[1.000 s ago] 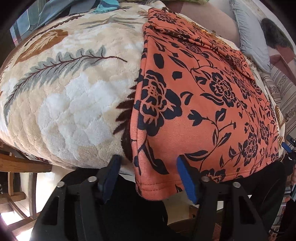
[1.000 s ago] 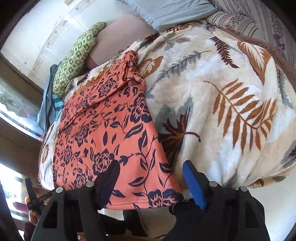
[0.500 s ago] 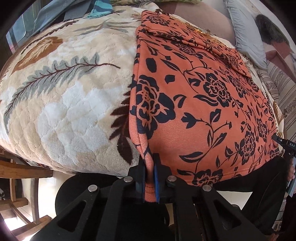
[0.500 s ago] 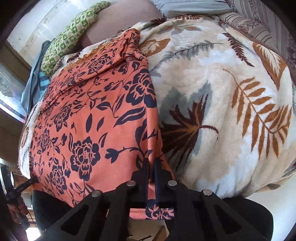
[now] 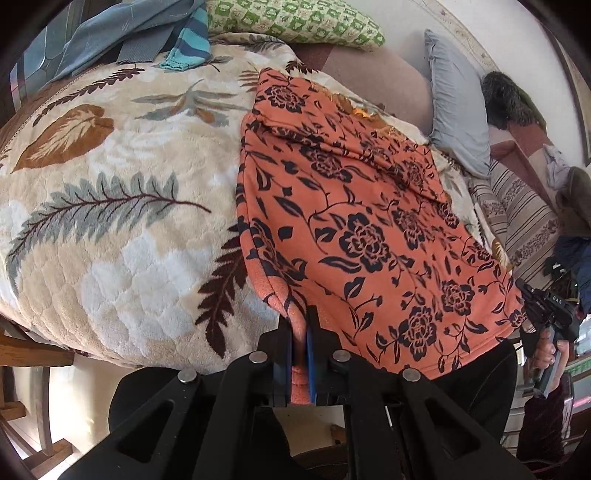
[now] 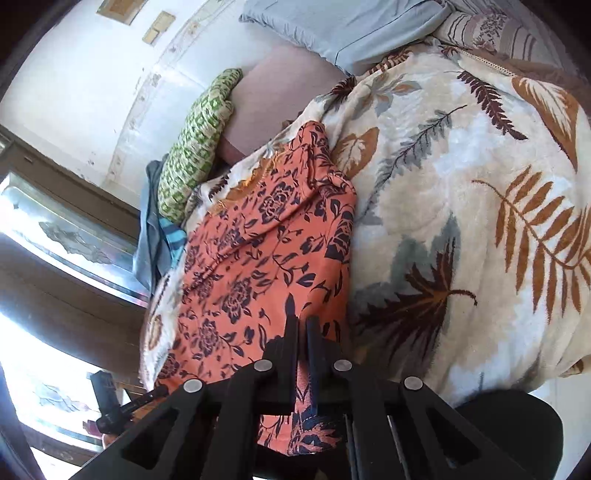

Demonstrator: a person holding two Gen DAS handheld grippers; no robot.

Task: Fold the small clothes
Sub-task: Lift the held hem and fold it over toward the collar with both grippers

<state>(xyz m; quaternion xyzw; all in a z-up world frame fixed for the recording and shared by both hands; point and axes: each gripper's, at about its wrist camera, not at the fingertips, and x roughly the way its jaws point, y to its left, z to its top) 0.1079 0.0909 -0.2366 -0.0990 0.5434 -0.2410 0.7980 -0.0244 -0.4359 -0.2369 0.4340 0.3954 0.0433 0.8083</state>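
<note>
Leaf-print blanket (image 5: 110, 229) under tool-pinched orange garment (image 5: 369, 221)

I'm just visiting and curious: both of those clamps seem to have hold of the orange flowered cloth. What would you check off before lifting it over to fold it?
1. Left gripper pinching the near corner of the orange garment: ok, cloth sits between its shut pads.
2. Right gripper pinching the other near corner: ok, hem hangs below its shut jaws.
3. Far end of the garment lying flat on the leaf-print blanket: not ok, it is bunched and creased there.
4. Fold path free: ok, the green pillow and grey pillow lie beyond the garment.
5. Grip deep enough to hold: cannot tell.
</note>
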